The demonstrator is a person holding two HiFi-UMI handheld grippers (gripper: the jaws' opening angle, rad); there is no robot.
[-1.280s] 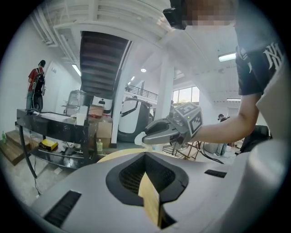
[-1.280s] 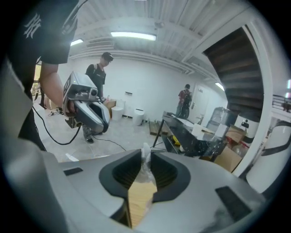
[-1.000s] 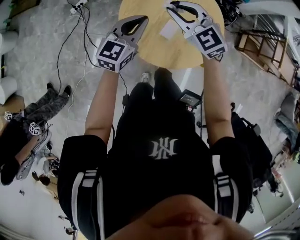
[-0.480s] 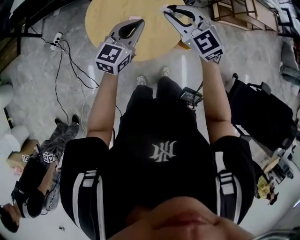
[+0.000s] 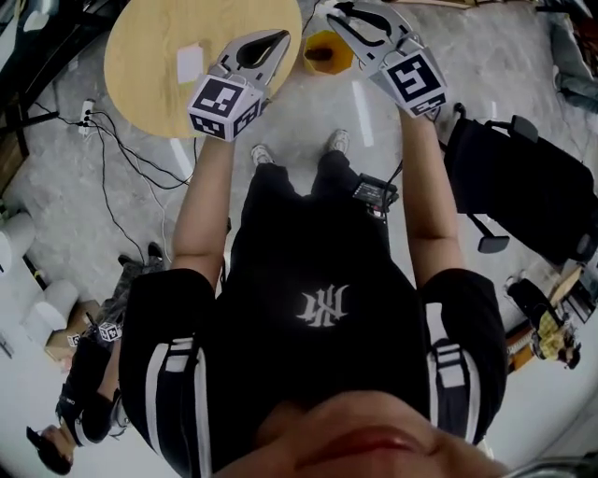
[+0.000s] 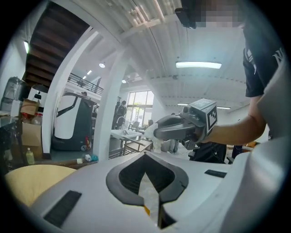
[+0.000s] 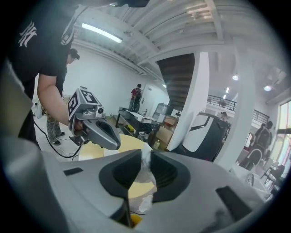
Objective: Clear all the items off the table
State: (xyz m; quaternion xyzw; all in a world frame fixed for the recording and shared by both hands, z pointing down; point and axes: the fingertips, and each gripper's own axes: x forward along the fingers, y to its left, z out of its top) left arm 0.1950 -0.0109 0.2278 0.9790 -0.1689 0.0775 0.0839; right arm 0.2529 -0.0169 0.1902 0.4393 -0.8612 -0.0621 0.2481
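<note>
White flat square (image 5: 190, 63), perhaps a napkin or a sheet of paper, lies alone near the middle of the round wooden counter (image 5: 131, 89), well in from every edge. It is the only item seen on the counter, so the clearing looks nearly done, with this one piece left to lift.

A crumpled whitish scrap (image 7: 146, 169) is already off the counter. It is pinched between the narrowly parted jaws of the right gripper (image 5: 333, 11), which hangs over the floor to the right of the counter. Just beside it on the floor stands a yellow container (image 5: 310, 63) with something dark inside, likely where cleared items go.

The left gripper (image 5: 278, 39) has its jaws closed together over the counter's right rim. Only a thin pale sliver shows between them, and whether that is a held thing cannot be told.

Open floor (image 5: 308, 112) lies between counter and container. Cables (image 5: 131, 149) trail on the floor near the counter's left side. A black chair (image 5: 509, 187) stands at the right, and another person (image 5: 84, 392) sits low at near left, well apart.
</note>
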